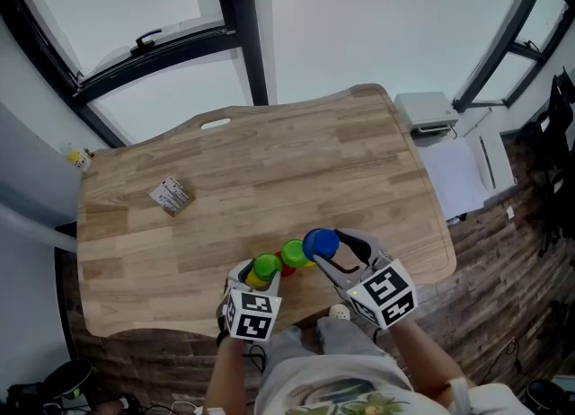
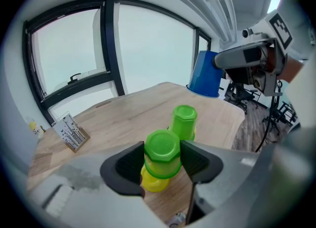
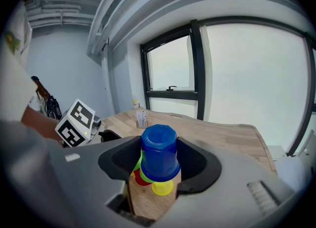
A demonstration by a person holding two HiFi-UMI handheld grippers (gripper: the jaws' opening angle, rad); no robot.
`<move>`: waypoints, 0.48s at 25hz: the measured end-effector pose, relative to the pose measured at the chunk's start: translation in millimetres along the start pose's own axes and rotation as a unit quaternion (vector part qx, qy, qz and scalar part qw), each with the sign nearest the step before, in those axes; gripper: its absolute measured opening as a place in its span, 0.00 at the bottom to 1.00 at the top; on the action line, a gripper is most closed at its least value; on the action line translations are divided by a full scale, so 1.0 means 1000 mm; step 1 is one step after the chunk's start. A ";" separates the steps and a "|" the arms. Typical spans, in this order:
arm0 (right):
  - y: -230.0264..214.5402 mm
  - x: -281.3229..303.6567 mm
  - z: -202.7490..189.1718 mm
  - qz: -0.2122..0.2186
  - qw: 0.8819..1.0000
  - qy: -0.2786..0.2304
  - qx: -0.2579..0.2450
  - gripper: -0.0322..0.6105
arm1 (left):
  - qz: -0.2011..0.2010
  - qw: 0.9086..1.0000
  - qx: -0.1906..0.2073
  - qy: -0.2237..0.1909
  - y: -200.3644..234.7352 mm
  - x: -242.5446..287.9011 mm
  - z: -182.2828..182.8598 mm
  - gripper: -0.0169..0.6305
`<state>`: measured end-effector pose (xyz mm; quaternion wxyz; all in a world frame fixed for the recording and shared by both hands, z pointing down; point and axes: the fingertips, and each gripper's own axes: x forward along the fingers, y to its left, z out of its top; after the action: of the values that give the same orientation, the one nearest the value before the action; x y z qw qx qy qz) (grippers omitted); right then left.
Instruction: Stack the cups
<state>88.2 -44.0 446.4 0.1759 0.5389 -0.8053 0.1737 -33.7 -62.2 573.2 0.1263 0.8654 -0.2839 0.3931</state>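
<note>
Upside-down plastic cups are clustered near the front edge of the wooden table (image 1: pixel 269 162). My left gripper (image 1: pixel 262 275) is shut on a green cup (image 1: pixel 266 266), which sits over a yellow cup (image 2: pixel 153 182); in the left gripper view the pads press on both sides of the green cup (image 2: pixel 162 149). Just to its right stands a second green cup (image 1: pixel 293 252), also seen in the left gripper view (image 2: pixel 183 120). My right gripper (image 1: pixel 325 250) is shut on a blue cup (image 1: pixel 321 242), held raised beside that stack. In the right gripper view the blue cup (image 3: pixel 159 150) hides most of the green, red (image 3: pixel 140 180) and yellow (image 3: pixel 162 188) cups behind it.
A small card holder (image 1: pixel 171 196) lies on the table's left part. A white box (image 1: pixel 427 112) and white boards stand off the table's right side. Windows with black frames run along the far side. The cups stand close to the table's near edge.
</note>
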 end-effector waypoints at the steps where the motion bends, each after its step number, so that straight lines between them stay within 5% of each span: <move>1: 0.000 0.000 0.000 0.000 1.000 0.001 0.000 0.41 | 0.001 1.000 0.000 0.000 0.000 0.000 0.000 0.39; 12: 0.003 0.000 -0.002 0.010 1.000 0.005 -0.005 0.41 | 0.003 1.000 -0.014 -0.004 0.000 -0.001 0.000 0.46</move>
<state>85.5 -41.8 447.5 0.1808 0.5294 -0.8105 0.1734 -33.8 -61.5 571.9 0.1360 0.8643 -0.2920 0.3863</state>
